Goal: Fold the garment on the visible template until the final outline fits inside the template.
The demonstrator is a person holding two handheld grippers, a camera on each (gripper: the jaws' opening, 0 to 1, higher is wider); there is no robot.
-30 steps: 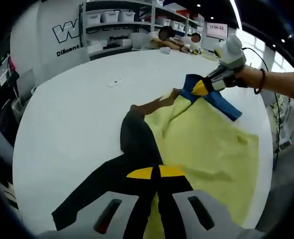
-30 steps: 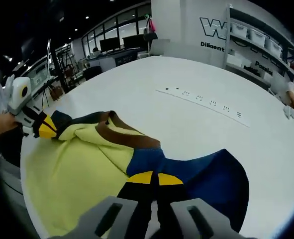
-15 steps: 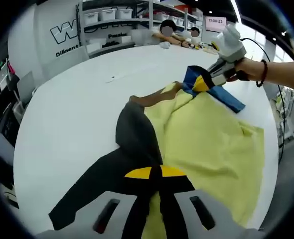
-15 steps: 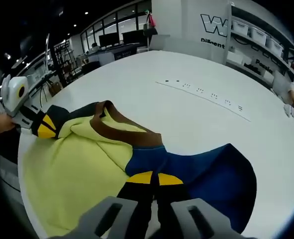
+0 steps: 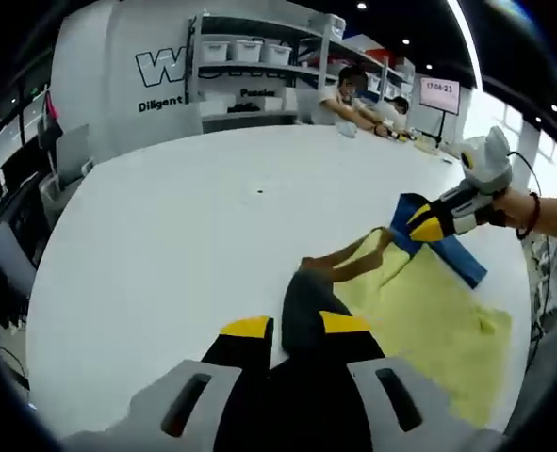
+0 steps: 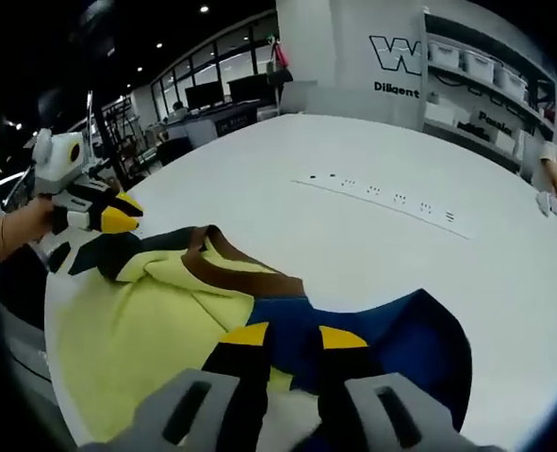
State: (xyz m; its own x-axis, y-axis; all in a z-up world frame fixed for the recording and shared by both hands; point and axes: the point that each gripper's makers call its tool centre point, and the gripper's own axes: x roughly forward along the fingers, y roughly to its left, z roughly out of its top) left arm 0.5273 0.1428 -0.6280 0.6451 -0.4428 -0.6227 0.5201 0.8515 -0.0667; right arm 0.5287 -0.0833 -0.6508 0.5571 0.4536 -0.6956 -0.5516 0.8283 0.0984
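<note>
Garment [image 6: 155, 339] lying on a white table [image 6: 372, 245], near its edge on the person's side. Body yellow, collar brown, one sleeve black [image 5: 306, 320], the other blue [image 6: 401, 330].

Left gripper [image 5: 283, 328]: jaws parted in its own view, yellow tips standing to either side of the black sleeve, which runs between them without visible pinch. In the right gripper view the same tool sits above the black sleeve end at the left, apparently clear of the cloth.

Right gripper [image 6: 283, 336]: jaws likewise parted, blue sleeve lying beneath and between them. Seen from the left gripper view it stands at the blue sleeve's end; contact there cannot be judged.

No template outline can be made out on the table.

Step in hand, as judged: both sleeves laid out and let go, with the fold proper not yet done. The next move calls for a fresh grip on a sleeve or side edge, then a carry inward over the yellow body.

Room: broad bare table beyond the collar, with small dark marks [image 6: 382, 193] in a row far off. The table's near edge runs close by the yellow hem, so folds are best directed away from it.
</note>
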